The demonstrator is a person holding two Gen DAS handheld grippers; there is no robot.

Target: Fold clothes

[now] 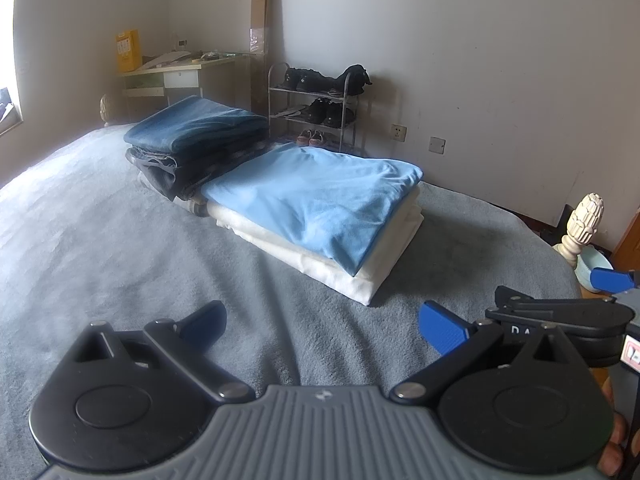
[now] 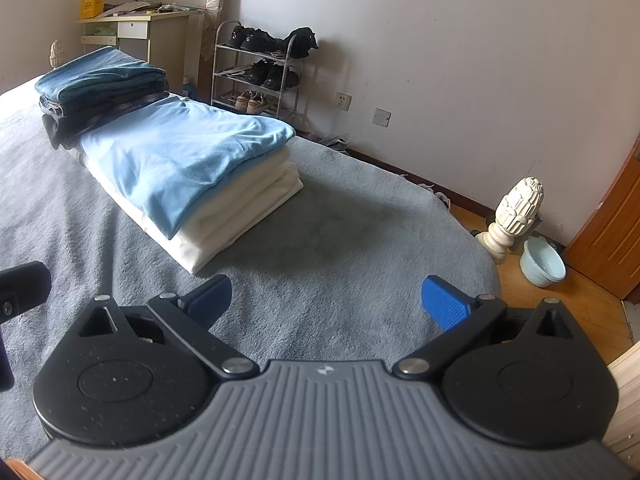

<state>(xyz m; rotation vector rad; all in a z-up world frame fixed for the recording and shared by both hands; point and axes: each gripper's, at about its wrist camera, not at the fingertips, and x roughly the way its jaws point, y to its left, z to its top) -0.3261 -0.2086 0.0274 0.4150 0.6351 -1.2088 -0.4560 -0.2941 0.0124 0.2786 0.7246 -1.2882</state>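
Note:
A folded light-blue shirt (image 1: 316,196) (image 2: 180,152) lies on top of a folded white stack (image 1: 320,256) (image 2: 236,216) on the grey blanket of the bed (image 1: 120,240) (image 2: 340,248). Behind it stands a pile of folded jeans and dark clothes (image 1: 192,140) (image 2: 100,88). My left gripper (image 1: 324,326) is open with nothing between its blue pads, hovering over the blanket short of the white stack. My right gripper (image 2: 326,300) is open and empty too, in front of the stack. In the left wrist view the right gripper shows at the right edge.
A cream bedpost finial (image 1: 582,224) (image 2: 516,212) marks the bed's right corner, with a pale blue basin (image 2: 542,262) on the wooden floor beyond. A shoe rack (image 1: 316,104) (image 2: 260,68) and a desk (image 1: 180,76) (image 2: 136,32) stand against the far wall.

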